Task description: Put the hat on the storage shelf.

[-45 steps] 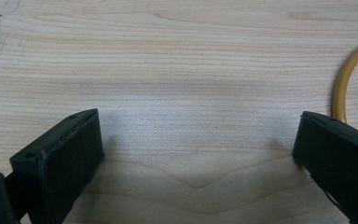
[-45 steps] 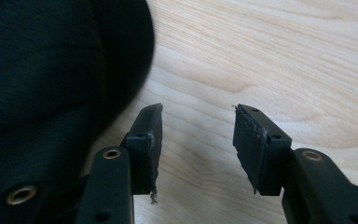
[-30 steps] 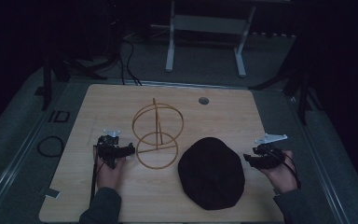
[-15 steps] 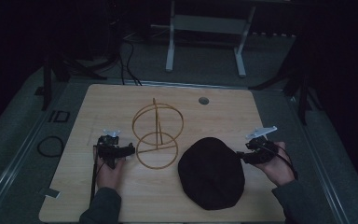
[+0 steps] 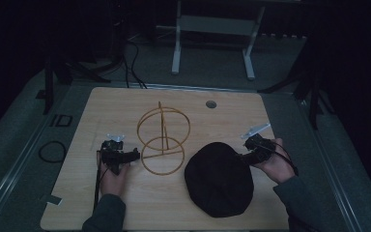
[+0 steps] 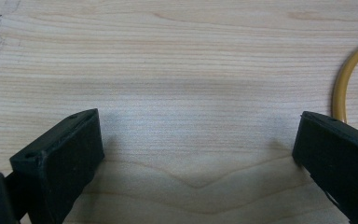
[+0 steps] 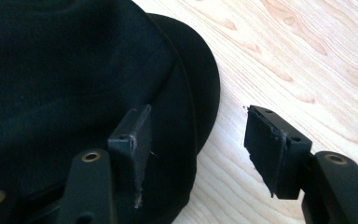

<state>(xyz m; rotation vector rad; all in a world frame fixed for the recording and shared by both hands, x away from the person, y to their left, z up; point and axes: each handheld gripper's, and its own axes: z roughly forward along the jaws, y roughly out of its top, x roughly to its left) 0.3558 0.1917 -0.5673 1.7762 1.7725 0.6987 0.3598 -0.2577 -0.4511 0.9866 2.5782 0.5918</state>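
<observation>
Your right gripper (image 5: 248,155) is the one in play: it sits at the edge of the soft black fabric cap (image 5: 218,179), which lies flat on the light wooden counter (image 5: 125,104). In the right gripper view the jaws stand wide apart and grip nothing; one jaw rests over the dark cloth, the other hangs over bare wood, so the stiff rounded brim (image 7: 200,84) runs up between them. That is the relation your next move likely turns on: the brim edge lies straight ahead of the gripper and lengthwise along the gap, with the bulk of the cap off to the side of the jaw above the fabric. Closing should pinch the rim, provided the outer jaw gets under or against the edge rather than skating over it.

Your left gripper (image 5: 134,154) lies well apart from the cap, and it too is spread wide and empty over bare counter. The thin yellow wire stand of rings on an upright post (image 5: 163,140) is just beside its far jaw, not touching it.
</observation>
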